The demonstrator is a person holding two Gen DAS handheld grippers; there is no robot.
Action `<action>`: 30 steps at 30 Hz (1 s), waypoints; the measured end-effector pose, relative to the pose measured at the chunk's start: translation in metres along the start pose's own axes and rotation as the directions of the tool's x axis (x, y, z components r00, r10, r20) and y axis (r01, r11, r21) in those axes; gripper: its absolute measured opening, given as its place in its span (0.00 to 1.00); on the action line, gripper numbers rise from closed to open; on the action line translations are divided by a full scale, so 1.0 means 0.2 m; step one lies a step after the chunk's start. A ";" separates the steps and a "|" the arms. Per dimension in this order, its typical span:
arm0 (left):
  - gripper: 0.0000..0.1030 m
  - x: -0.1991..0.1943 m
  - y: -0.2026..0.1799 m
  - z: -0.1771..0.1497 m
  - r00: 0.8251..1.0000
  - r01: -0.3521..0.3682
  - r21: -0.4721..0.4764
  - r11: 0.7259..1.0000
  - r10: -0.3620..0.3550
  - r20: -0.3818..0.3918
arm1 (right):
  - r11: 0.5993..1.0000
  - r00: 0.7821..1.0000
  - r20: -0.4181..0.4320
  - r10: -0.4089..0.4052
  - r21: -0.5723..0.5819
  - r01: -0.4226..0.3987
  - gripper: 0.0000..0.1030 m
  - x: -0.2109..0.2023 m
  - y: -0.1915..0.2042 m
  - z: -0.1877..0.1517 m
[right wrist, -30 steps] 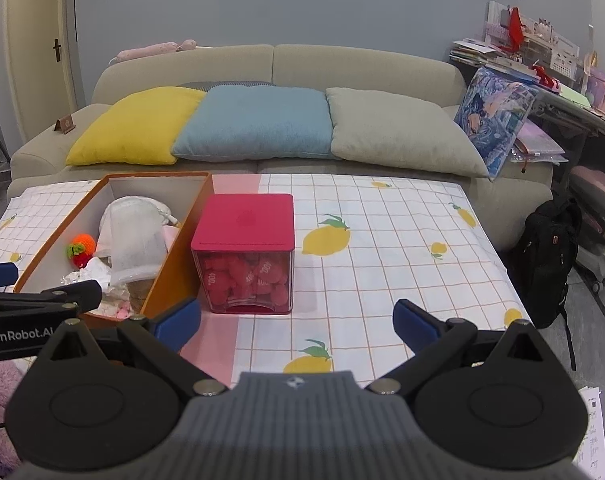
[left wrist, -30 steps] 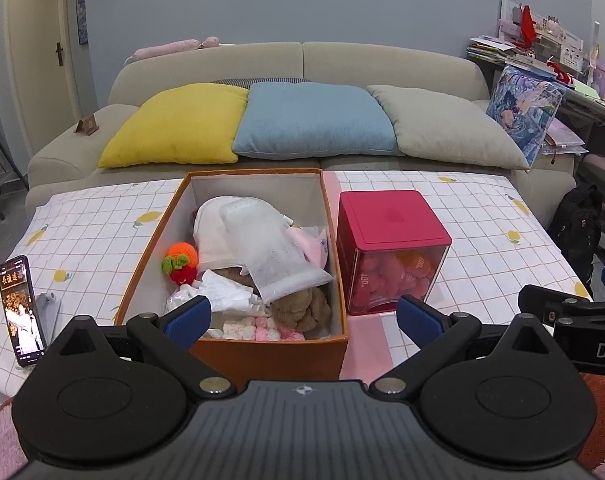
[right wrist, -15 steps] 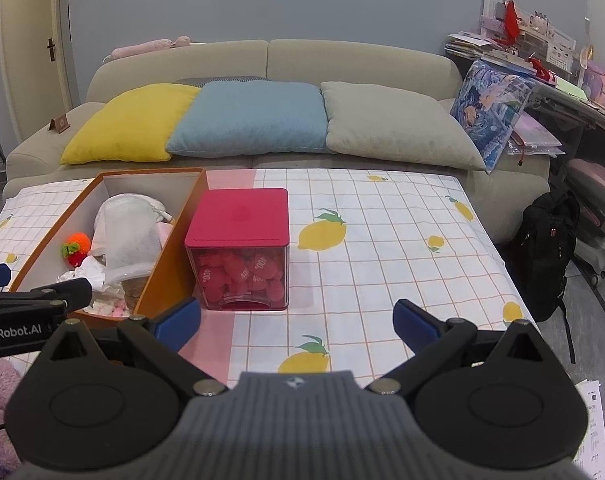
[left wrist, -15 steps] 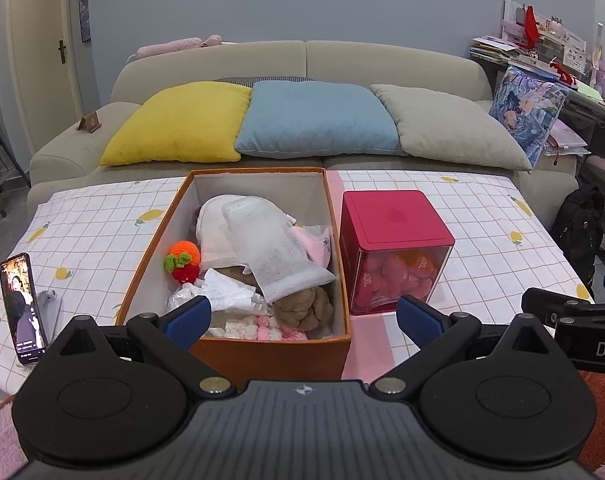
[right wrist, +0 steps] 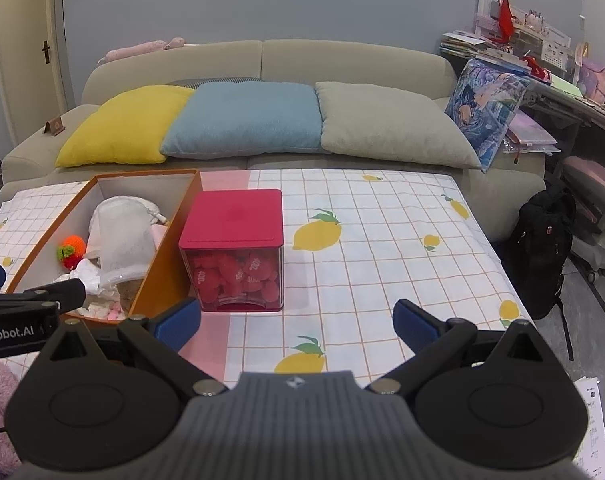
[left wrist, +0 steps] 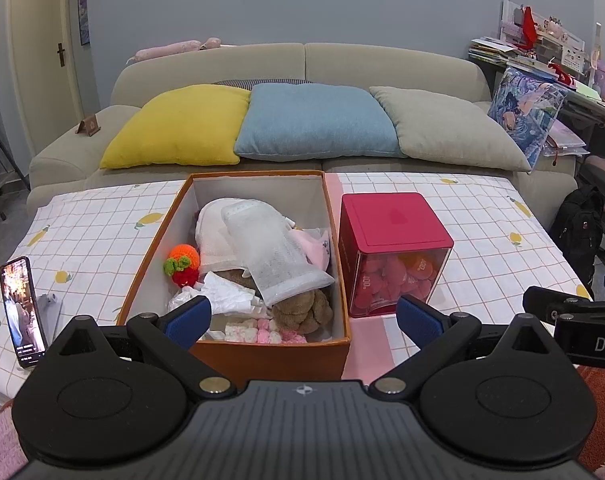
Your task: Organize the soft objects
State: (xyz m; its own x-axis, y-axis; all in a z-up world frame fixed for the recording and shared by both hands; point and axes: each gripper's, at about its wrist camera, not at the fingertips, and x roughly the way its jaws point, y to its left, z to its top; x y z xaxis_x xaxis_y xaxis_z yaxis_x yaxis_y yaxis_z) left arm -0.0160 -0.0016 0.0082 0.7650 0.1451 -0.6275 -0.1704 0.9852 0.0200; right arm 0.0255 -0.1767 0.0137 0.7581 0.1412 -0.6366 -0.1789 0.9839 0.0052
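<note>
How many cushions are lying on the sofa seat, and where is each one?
3: the yellow cushion at the left, the blue cushion in the middle, the grey cushion at the right. None seems hidden.

Left gripper [left wrist: 302, 316] and right gripper [right wrist: 296, 320] are hovering side by side at the same level, each pointing forward with its blue-padded fingers [left wrist: 188, 316] spread wide and gripping nothing, the right gripper's fingers [right wrist: 412, 322] likewise standing well apart.

Table [right wrist: 382, 240] under lemon-print cloth; orange box [left wrist: 262, 356] ahead of left tongs, red-lidded tub [right wrist: 232, 254] beside it, phone [left wrist: 21, 312] far left.
</note>
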 end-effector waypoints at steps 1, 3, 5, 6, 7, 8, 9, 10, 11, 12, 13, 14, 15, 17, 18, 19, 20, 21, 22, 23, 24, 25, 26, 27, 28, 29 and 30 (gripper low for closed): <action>1.00 0.00 0.00 0.00 1.000 0.000 0.000 1.000 0.000 0.000 | 1.000 1.000 0.002 -0.001 0.001 0.001 0.97 0.00 0.00 0.00; 1.00 0.00 0.00 0.00 1.000 0.001 0.000 1.000 -0.001 0.001 | 1.000 1.000 0.000 -0.001 0.001 0.001 0.97 0.00 0.00 0.00; 1.00 0.00 0.00 0.00 1.000 0.002 0.001 1.000 -0.002 0.004 | 1.000 1.000 -0.003 0.000 0.003 0.000 0.97 0.00 -0.01 0.00; 1.00 0.00 0.00 0.00 1.000 0.001 0.001 1.000 -0.001 0.007 | 1.000 1.000 -0.004 0.000 0.004 0.000 0.97 0.00 -0.01 0.00; 1.00 0.00 0.00 0.01 1.000 0.001 0.001 1.000 -0.001 0.008 | 1.000 1.000 -0.003 -0.001 0.005 0.001 0.97 0.00 -0.01 0.00; 1.00 0.00 0.00 0.01 1.000 0.002 0.002 1.000 -0.002 0.009 | 1.000 1.000 -0.001 -0.001 0.005 0.001 0.97 0.00 -0.01 0.00; 1.00 0.00 0.00 0.01 1.000 0.004 0.003 1.000 -0.004 0.010 | 1.000 1.000 0.000 0.000 0.005 0.000 0.97 0.00 -0.01 0.00; 1.00 0.00 0.00 0.01 1.000 0.005 0.005 1.000 -0.006 0.010 | 1.000 1.000 0.000 -0.001 0.004 0.001 0.97 0.00 -0.01 0.00; 1.00 -0.01 0.00 0.01 1.000 0.007 0.007 1.000 -0.007 0.011 | 1.000 1.000 0.001 -0.001 0.004 0.001 0.97 0.00 -0.01 0.00; 1.00 -0.01 0.00 0.01 1.000 0.008 0.008 1.000 -0.008 0.013 | 1.000 1.000 0.002 -0.001 0.005 0.001 0.97 0.00 -0.01 0.00; 1.00 -0.01 0.00 0.01 1.000 0.009 0.009 1.000 -0.009 0.016 | 1.000 1.000 0.004 -0.001 0.005 0.001 0.97 0.00 -0.01 0.00; 1.00 -0.01 0.00 0.01 1.000 0.010 0.009 1.000 -0.010 0.019 | 1.000 1.000 0.007 -0.002 0.006 0.002 0.97 -0.01 -0.01 0.00; 1.00 -0.01 0.00 0.01 1.000 0.009 0.009 1.000 -0.009 0.023 | 1.000 1.000 0.010 -0.003 0.006 0.003 0.97 -0.01 -0.01 0.00; 1.00 -0.02 0.00 0.01 1.000 0.007 0.008 1.000 -0.007 0.029 | 1.000 1.000 0.016 -0.004 0.007 0.004 0.97 -0.02 -0.01 0.00; 1.00 -0.02 0.00 0.02 0.999 0.007 0.009 1.000 -0.007 0.034 | 1.000 1.000 0.019 -0.004 0.008 0.003 0.97 -0.02 -0.01 0.00; 1.00 -0.02 0.00 0.02 0.999 0.005 0.010 1.000 -0.006 0.039 | 1.000 1.000 0.023 -0.004 0.009 0.004 0.97 -0.02 -0.01 0.00; 1.00 -0.02 0.01 0.02 0.999 0.003 0.010 1.000 -0.004 0.045 | 1.000 1.000 0.028 -0.005 0.010 0.004 0.97 -0.03 -0.02 0.00; 1.00 -0.02 0.01 0.03 0.999 0.000 0.011 1.000 -0.001 0.051 | 1.000 0.999 0.034 -0.005 0.010 0.004 0.97 -0.03 -0.02 0.00; 1.00 -0.03 0.01 0.03 0.998 -0.002 0.014 1.000 0.001 0.058 | 1.000 0.999 0.038 -0.005 0.010 0.005 0.97 -0.03 -0.02 0.00; 1.00 -0.03 0.01 0.03 0.998 0.000 0.017 1.000 -0.001 0.063 | 1.000 0.999 0.043 -0.006 0.010 0.005 0.97 -0.03 -0.02 0.00; 1.00 -0.03 0.01 0.03 0.998 0.000 0.018 1.000 -0.001 0.069 | 1.000 0.999 0.047 -0.005 0.010 0.004 0.97 -0.04 -0.02 0.00; 1.00 -0.03 0.01 0.03 0.997 0.000 0.019 1.000 -0.002 0.075 | 1.000 0.999 0.050 -0.004 0.010 0.003 0.97 -0.04 -0.02 0.00; 1.00 -0.03 0.01 0.03 0.997 0.002 0.020 1.000 -0.003 0.081 | 1.000 0.999 0.053 -0.004 0.010 0.003 0.97 -0.04 -0.02 0.00; 1.00 -0.04 0.02 0.03 0.996 0.003 0.020 1.000 -0.005 0.086 | 1.000 0.998 0.056 -0.003 0.010 0.003 0.97 -0.04 -0.02 0.00; 1.00 -0.04 0.02 0.04 0.996 0.003 0.020 1.000 -0.005 0.092 | 1.000 0.998 0.058 -0.003 0.009 0.002 0.97 -0.04 -0.02 0.00; 1.00 -0.04 0.02 0.04 0.995 0.003 0.021 1.000 -0.005 0.097 | 1.000 0.998 0.060 -0.002 0.008 0.002 0.97 -0.04 -0.02 0.00; 1.00 -0.04 0.02 0.04 0.995 0.002 0.022 1.000 -0.004 0.102 | 1.000 0.998 0.062 -0.002 0.007 0.002 0.97 -0.04 -0.02 0.00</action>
State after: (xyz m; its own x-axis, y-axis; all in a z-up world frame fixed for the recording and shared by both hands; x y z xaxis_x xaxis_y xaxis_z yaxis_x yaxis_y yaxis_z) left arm -0.0182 0.0019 0.0197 0.8249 0.1500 -0.5450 -0.1557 0.9871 0.0359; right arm 0.0198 -0.1817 0.0200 0.7957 0.1458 -0.5879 -0.1734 0.9848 0.0095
